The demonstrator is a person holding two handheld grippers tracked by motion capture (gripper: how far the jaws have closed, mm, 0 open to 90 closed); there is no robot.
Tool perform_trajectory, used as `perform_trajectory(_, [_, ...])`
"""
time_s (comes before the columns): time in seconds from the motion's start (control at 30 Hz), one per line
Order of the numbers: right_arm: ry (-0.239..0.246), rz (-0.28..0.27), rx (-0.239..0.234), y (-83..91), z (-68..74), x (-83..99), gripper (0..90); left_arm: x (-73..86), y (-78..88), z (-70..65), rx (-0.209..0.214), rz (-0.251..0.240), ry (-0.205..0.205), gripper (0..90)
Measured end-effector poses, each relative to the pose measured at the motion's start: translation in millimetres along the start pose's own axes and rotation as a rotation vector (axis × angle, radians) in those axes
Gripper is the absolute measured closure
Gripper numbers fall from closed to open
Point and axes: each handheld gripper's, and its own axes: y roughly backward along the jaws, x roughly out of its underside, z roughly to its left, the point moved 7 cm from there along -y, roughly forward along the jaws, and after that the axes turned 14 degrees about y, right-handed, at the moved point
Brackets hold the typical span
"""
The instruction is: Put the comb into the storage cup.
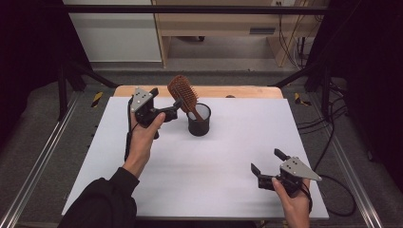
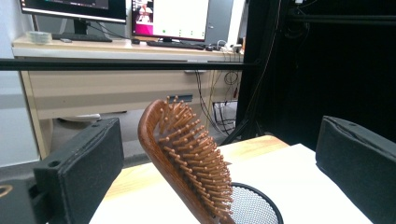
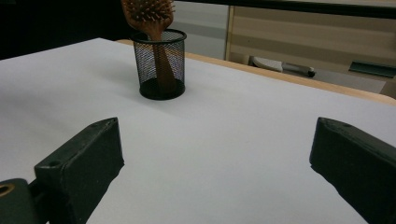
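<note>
A brown wooden hairbrush (image 1: 183, 92) stands handle-down in a black mesh cup (image 1: 198, 121) at the back middle of the white table top (image 1: 214, 166), its head leaning left. My left gripper (image 1: 166, 98) is open right beside the brush head. In the left gripper view the brush (image 2: 187, 158) rises between the wide-apart jaws above the cup rim (image 2: 261, 196), touching neither one. My right gripper (image 1: 266, 160) is open and holds nothing, low over the front right of the table. The right gripper view has the cup (image 3: 159, 63) and brush (image 3: 149, 14) far ahead.
The wooden table edge (image 1: 247, 91) runs behind the white top. Metal frame rails (image 1: 43, 156) flank the table. A desk with monitors (image 2: 163, 18) stands beyond it, and cables (image 1: 332, 142) trail off to the right.
</note>
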Motion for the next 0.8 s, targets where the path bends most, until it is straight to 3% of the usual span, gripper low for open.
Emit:
perform_trajectory(0.5, [0.0,-0.002,0.0,0.3,0.0,-0.2,2.8,-5.7,12.9,0.8,0.009,0.0,-0.01,1.3])
perform_trajectory(0.8, [-0.013,-0.011,-0.011,1.1,0.1,-1.3,2.5,-8.9,30.5,4.5,0.022,-0.003,-0.02,1.3])
